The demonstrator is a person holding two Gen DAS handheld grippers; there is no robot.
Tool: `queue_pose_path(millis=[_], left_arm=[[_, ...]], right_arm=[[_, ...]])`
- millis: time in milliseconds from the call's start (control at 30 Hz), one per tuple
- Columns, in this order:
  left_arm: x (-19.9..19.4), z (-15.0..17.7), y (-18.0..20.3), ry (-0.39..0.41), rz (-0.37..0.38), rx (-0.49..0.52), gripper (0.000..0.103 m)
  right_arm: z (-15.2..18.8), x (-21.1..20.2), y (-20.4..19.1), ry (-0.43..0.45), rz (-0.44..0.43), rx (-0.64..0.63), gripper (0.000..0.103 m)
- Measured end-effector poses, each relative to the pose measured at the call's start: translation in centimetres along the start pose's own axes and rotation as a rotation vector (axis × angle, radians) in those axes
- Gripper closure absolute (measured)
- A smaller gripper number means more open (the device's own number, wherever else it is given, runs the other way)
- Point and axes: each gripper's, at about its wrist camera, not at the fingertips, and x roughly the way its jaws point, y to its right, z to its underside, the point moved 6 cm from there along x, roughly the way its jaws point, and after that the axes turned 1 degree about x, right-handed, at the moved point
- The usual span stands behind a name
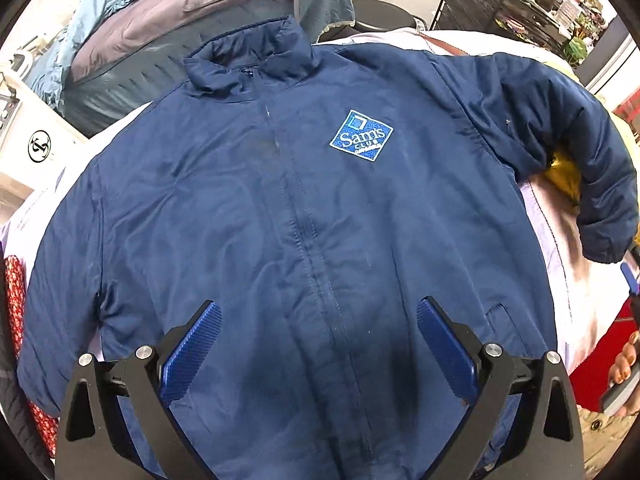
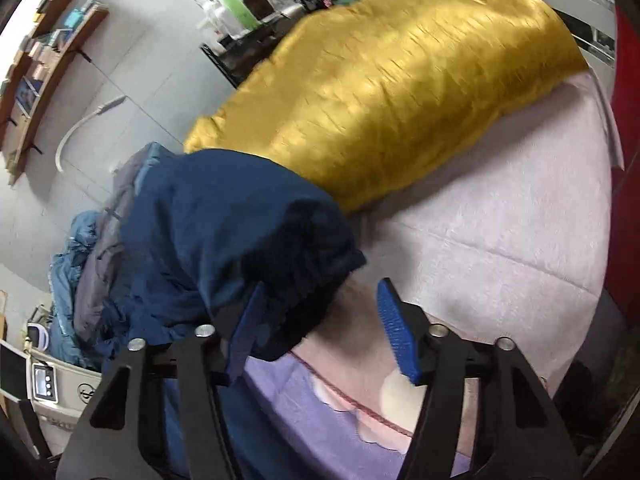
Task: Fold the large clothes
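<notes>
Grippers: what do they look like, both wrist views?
Both match. The left gripper and right gripper have matte black angular linkage arms with triangular cutouts, silver round pivot bolts, and blue ribbed pads on the fingers. No cables or markings visible.

**Sleeve at the open gripper**

Right gripper (image 2: 320, 330) is open w/ blue pads (image 2: 400, 338). The dark blue sleeve (image 2: 240, 232) ends btwn them, cuff by the left pad. A yellow blanket (image 2: 400, 76) lies behind, on the pale bed (image 2: 520, 220).

Left black angular two-finger gripper (image 1: 318, 320): ribbed blue pads (image 1: 192, 354), silver screws. Right black two-finger gripper (image 2: 322, 324) matches, same ribbed blue pads (image 2: 398, 334).
</notes>
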Motion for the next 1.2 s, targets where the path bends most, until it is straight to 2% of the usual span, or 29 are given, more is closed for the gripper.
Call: queue_pose_path(millis=[67,100,167,233,300,333,433,500,533,600,700,833,900,933,967,1000,1033,1100,1200], left_arm=[[0.0,0.2,0.1,-0.001,0.015,-0.005,0.007],[0.0,0.3,0.2,-0.001,0.023,-0.007,0.007],[-0.3,0.5,0.4,0.010,0.036,-0.013,0.007],[-0.5,0.6,0.3,0.019,0.042,-0.017,0.007],[-0.8,0.7,0.1,0.027,0.043,-0.026,0.007],[-0.9,0.7,-0.2,0.030,0.045,-0.032,0.007],[-1.1,0.9,-1.3,0.034,0.047,-0.066,0.007],[-1.2,1.2,-2.1,0.034,0.050,-0.096,0.007],[-1.1,1.3,-2.5,0.034,0.051,-0.107,0.007],[-1.1,1.7,-3.2,0.034,0.047,-0.130,0.007],[-1.2,2.4,-4.2,0.032,0.043,-0.159,0.007],[-1.0,3.3,-4.8,0.014,0.029,-0.173,0.007],[-1.2,3.5,-4.9,0.017,0.024,-0.171,0.007],[-1.3,3.5,-4.8,0.020,0.022,-0.170,0.007],[-1.4,3.5,-4.8,0.021,0.021,-0.168,0.007],[-1.6,3.5,-4.7,0.024,0.020,-0.165,0.007],[-1.8,3.4,-4.7,0.030,0.020,-0.165,0.007],[-2.2,3.4,-4.7,0.041,0.024,-0.167,0.007],[-2.6,3.5,-4.9,0.054,0.022,-0.171,0.007]], right_arm=[[0.0,0.6,-1.3,-0.054,-0.067,-0.003,0.046],[0.0,0.8,-1.7,-0.074,-0.068,-0.007,0.046],[-0.7,0.5,-2.6,-0.048,-0.060,0.002,0.046],[-1.4,-0.5,-2.5,0.003,-0.067,0.073,0.046],[-2.4,0.1,-2.7,0.000,-0.124,0.133,0.046],[-2.7,0.1,-2.8,-0.010,-0.140,0.141,0.050],[-4.8,-0.9,-4.0,0.017,-0.178,0.099,0.051],[-5.6,-1.1,-4.2,0.005,-0.133,0.078,0.047],[-5.5,-1.1,-3.5,-0.007,-0.078,0.101,0.039],[-4.0,-1.1,-1.6,-0.026,-0.030,0.203,0.029],[-0.6,-0.5,0.1,-0.086,-0.031,0.285,0.029],[3.1,2.3,-0.6,-0.179,-0.024,0.179,0.029],[2.8,3.2,-1.4,-0.160,-0.053,0.150,0.029],[2.1,3.5,-2.1,-0.135,-0.063,0.123,0.030],[1.5,3.7,-2.6,-0.128,-0.047,0.092,0.038],[0.8,3.9,-3.3,-0.129,-0.034,0.050,0.069],[-0.4,3.9,-4.5,-0.140,-0.045,-0.008,0.085],[-3.5,2.8,-6.5,-0.111,-0.079,-0.081,0.089],[-9.8,-0.6,-8.8,0.016,-0.126,-0.165,0.090]])
